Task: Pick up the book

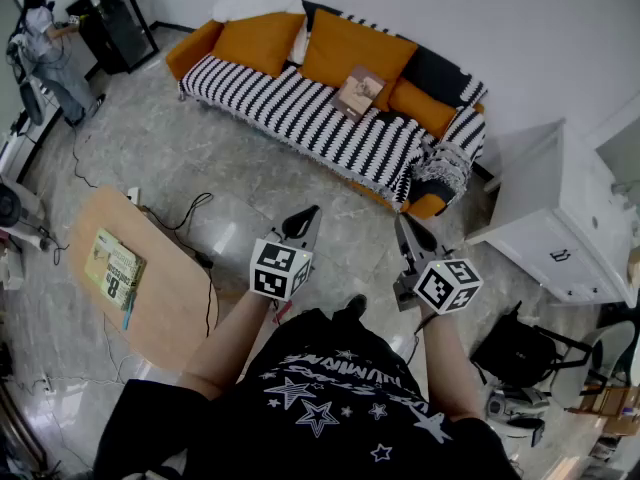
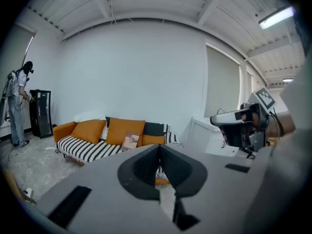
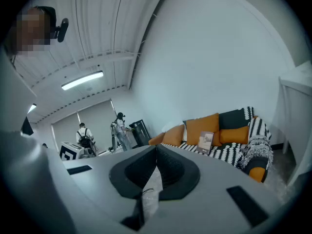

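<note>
A book point(image 1: 360, 92) leaned upright on a striped sofa point(image 1: 290, 108). Well apart from it, the left gripper point(image 1: 311, 212) and right gripper point(image 1: 402, 220) were closed, holding nothing.

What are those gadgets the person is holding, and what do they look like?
Each hand carries one: the left tool and the right tool. Both have dark, pointed jaws on a grey body, and each has a white cube printed with black square markers. The person wears a black short-sleeved T-shirt with white stars.
</note>
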Action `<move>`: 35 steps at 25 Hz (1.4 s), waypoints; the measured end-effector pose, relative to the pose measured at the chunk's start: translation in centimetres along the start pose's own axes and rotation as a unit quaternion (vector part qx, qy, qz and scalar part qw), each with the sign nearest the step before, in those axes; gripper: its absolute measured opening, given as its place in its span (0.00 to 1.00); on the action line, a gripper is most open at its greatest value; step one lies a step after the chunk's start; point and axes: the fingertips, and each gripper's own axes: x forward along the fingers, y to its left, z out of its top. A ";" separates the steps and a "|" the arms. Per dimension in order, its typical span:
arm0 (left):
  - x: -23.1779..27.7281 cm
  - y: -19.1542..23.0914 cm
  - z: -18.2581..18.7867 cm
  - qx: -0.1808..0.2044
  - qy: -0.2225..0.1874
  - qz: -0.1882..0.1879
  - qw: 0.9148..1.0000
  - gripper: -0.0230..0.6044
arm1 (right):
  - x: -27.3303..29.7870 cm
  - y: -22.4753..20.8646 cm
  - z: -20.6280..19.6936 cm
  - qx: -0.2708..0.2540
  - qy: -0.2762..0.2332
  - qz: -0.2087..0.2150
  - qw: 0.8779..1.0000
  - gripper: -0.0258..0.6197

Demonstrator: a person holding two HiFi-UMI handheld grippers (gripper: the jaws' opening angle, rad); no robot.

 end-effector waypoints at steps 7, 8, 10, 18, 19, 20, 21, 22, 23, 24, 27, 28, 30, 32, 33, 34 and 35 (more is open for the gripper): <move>-1.5 1.1 -0.5 -0.003 0.004 0.002 1.000 0.05 | 0.6 1.6 -1.0 0.000 0.008 0.000 1.000 0.08; -1.7 1.3 -0.7 -0.005 0.005 0.003 1.000 0.05 | 0.6 1.8 -1.2 0.000 0.010 0.001 1.000 0.08; -2.1 1.5 -1.3 -0.009 0.009 0.004 1.000 0.05 | 0.4 2.3 -1.7 -0.007 0.013 0.005 1.000 0.08; -3.0 1.5 -2.3 -0.013 0.013 0.001 1.000 0.05 | 0.5 2.9 -2.7 -0.028 0.024 -0.004 0.999 0.08; -3.2 1.6 -2.3 -0.012 0.012 0.001 1.000 0.05 | 0.6 2.9 -2.7 -0.028 0.023 -0.007 0.999 0.08; -3.4 1.8 -2.2 -0.011 0.011 0.002 1.000 0.05 | 0.7 3.1 -2.8 -0.031 0.021 -0.009 0.999 0.08; -3.7 2.1 -2.1 -0.010 0.009 0.002 1.000 0.05 | 0.8 3.2 -2.8 -0.034 0.018 -0.010 0.999 0.08; -4.0 2.3 -2.0 -0.011 0.007 0.003 1.000 0.05 | 0.9 3.4 -2.7 -0.037 0.014 -0.012 0.999 0.08; -4.4 2.7 -1.9 -0.012 0.004 0.004 1.000 0.05 | 1.0 3.6 -2.7 -0.036 0.009 -0.014 0.999 0.08; -4.7 3.0 -1.7 -0.013 0.002 0.005 1.000 0.05 | 1.1 3.7 -2.6 -0.034 0.005 -0.016 0.999 0.08; -5.4 4.1 -0.9 -0.009 -0.003 0.012 1.000 0.05 | 1.4 3.5 -2.7 -0.021 -0.003 -0.026 0.999 0.08; -5.6 4.4 -0.6 -0.008 -0.005 0.013 1.000 0.05 | 1.6 3.3 -2.8 -0.018 -0.004 -0.029 0.999 0.08; -6.1 5.0 -0.2 -0.008 -0.011 0.015 1.000 0.05 | 1.9 3.1 -3.0 -0.010 -0.004 -0.032 0.999 0.08; -6.5 5.9 -0.1 -0.010 -0.015 0.019 1.000 0.05 | 2.3 2.9 -3.3 -0.004 -0.005 -0.035 0.999 0.08; -6.7 6.3 -0.1 -0.013 -0.017 0.021 1.000 0.05 | 2.6 2.7 -3.4 -0.002 -0.006 -0.037 0.999 0.08; -6.8 6.8 -0.1 -0.016 -0.019 0.023 0.999 0.05 | 2.9 2.5 -3.5 0.001 -0.007 -0.039 0.999 0.08; -6.8 7.1 0.0 -0.018 -0.022 0.022 0.999 0.05 | 3.2 2.3 -3.4 0.003 -0.009 -0.041 0.999 0.08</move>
